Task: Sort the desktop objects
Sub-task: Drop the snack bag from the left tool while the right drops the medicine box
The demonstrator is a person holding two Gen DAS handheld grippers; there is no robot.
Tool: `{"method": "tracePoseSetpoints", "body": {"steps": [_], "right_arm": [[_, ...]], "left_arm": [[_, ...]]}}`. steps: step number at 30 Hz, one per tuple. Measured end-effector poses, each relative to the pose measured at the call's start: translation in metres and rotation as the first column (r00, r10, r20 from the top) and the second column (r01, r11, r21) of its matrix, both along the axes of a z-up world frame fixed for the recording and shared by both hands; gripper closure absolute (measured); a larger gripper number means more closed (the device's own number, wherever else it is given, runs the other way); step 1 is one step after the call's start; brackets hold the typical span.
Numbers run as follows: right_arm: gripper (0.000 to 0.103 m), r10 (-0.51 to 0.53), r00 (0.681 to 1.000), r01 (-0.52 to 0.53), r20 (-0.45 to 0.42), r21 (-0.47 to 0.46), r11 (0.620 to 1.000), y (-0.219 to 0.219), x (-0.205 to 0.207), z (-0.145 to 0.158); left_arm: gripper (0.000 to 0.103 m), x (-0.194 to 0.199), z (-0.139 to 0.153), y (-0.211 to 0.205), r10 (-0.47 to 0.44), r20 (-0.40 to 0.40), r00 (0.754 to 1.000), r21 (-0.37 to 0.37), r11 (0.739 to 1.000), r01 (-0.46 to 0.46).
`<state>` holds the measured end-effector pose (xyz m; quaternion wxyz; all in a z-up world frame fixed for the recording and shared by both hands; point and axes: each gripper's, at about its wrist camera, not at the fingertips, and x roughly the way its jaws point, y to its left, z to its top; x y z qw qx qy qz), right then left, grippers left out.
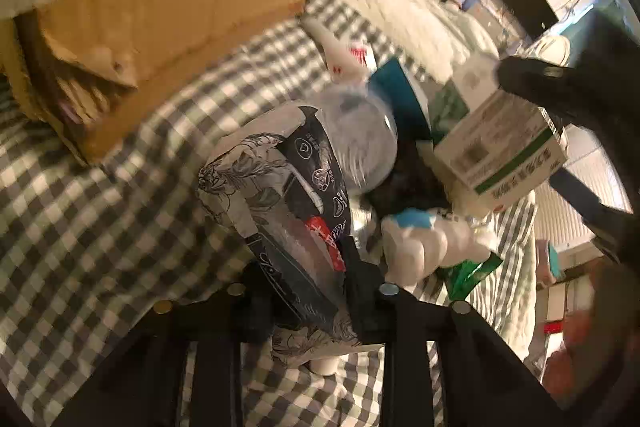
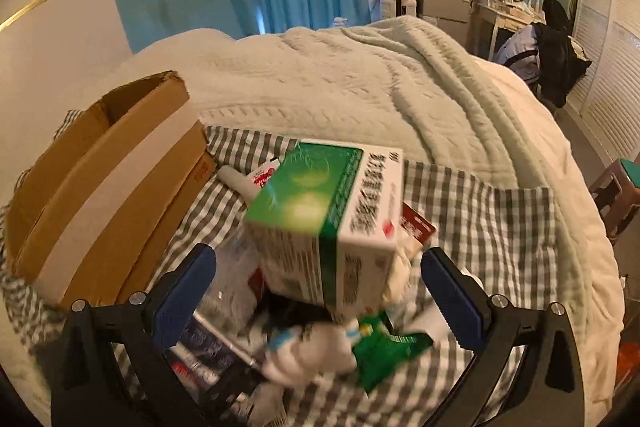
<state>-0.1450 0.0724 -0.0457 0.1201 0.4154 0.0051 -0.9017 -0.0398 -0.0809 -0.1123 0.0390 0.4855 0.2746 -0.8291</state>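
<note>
Fingers of the left gripper (image 1: 308, 291) pinch the black floral packet (image 1: 276, 187), ready to lift it toward the cardboard box (image 1: 168, 27). Right gripper (image 2: 320, 291) fingers stand wide around the green-white carton (image 2: 332, 219), not gripping, atop clutter on the checked cloth (image 2: 480, 227).

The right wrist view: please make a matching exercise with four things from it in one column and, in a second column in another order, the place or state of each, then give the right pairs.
Things:
1. green and white carton
2. cardboard box
3. right gripper
4. green sachet

Places or states:
A. lies on the checked cloth, below the carton in the picture
B. stands open, one blue pad on each side of the carton
C. sits on top of the pile of objects
D. stands at the left edge of the checked cloth, top open

Pairs: 1-C, 2-D, 3-B, 4-A
</note>
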Motion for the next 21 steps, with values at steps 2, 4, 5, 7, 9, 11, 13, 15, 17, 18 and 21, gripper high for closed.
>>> {"method": "tracePoseSetpoints", "body": {"steps": [2, 4, 5, 7, 9, 11, 13, 15, 17, 18, 21], "right_arm": [[0.0, -0.002, 1.0, 0.002, 0.009, -0.004, 1.0, -0.003, -0.008, -0.003], [0.0, 0.011, 1.0, -0.011, 0.026, 0.016, 1.0, -0.007, -0.018, -0.008], [0.0, 0.014, 0.999, -0.015, 0.039, 0.042, 0.999, -0.007, -0.021, -0.011], [0.015, 0.013, 0.998, -0.017, 0.065, 0.06, 0.998, -0.002, -0.024, -0.017], [0.023, 0.006, 0.995, -0.007, 0.101, 0.005, 1.0, 0.013, -0.021, -0.02], [0.024, 0.013, 0.992, -0.007, 0.125, -0.051, 0.999, 0.026, -0.016, -0.02], [0.024, 0.019, 0.99, -0.009, 0.137, -0.073, 0.997, 0.033, -0.009, -0.016], [0.024, 0.018, 0.988, 0.0, 0.154, -0.114, 0.993, 0.042, 0.001, -0.008], [0.024, -0.003, 0.988, 0.024, 0.153, -0.139, 0.99, 0.051, 0.011, 0.003], [0.024, -0.019, 0.988, 0.041, 0.155, -0.137, 0.99, 0.055, 0.016, 0.008], [0.024, -0.036, 0.99, 0.054, 0.135, -0.131, 0.99, 0.061, 0.035, 0.031]], "left_arm": [[0.081, 0.004, -0.004, -0.011, 0.017, -0.004, 1.0, 0.03, 0.999, -0.017], [0.083, 0.011, -0.002, -0.028, 0.033, -0.01, 0.999, 0.049, 0.998, -0.033], [0.084, 0.012, 0.0, -0.032, 0.038, -0.015, 0.999, 0.05, 0.998, -0.038], [0.084, 0.012, 0.003, -0.046, 0.039, -0.026, 0.999, 0.051, 0.998, -0.038], [0.085, 0.013, 0.009, -0.049, 0.033, -0.035, 0.999, 0.045, 0.998, -0.031], [0.085, 0.02, 0.011, -0.041, 0.028, -0.04, 0.999, 0.045, 0.999, -0.026], [0.085, 0.015, 0.019, -0.018, 0.019, -0.039, 0.999, 0.046, 0.999, -0.017], [0.085, 0.009, 0.028, -0.005, -0.005, -0.035, 0.999, 0.034, 0.999, 0.006], [0.085, 0.008, 0.034, 0.003, -0.039, 0.001, 0.999, 0.026, 0.999, 0.039], [0.085, 0.009, 0.036, 0.004, -0.06, 0.018, 0.998, 0.052, 0.997, 0.059], [0.085, 0.015, 0.058, 0.007, -0.097, 0.016, 0.995, 0.051, 0.994, 0.096]]}}
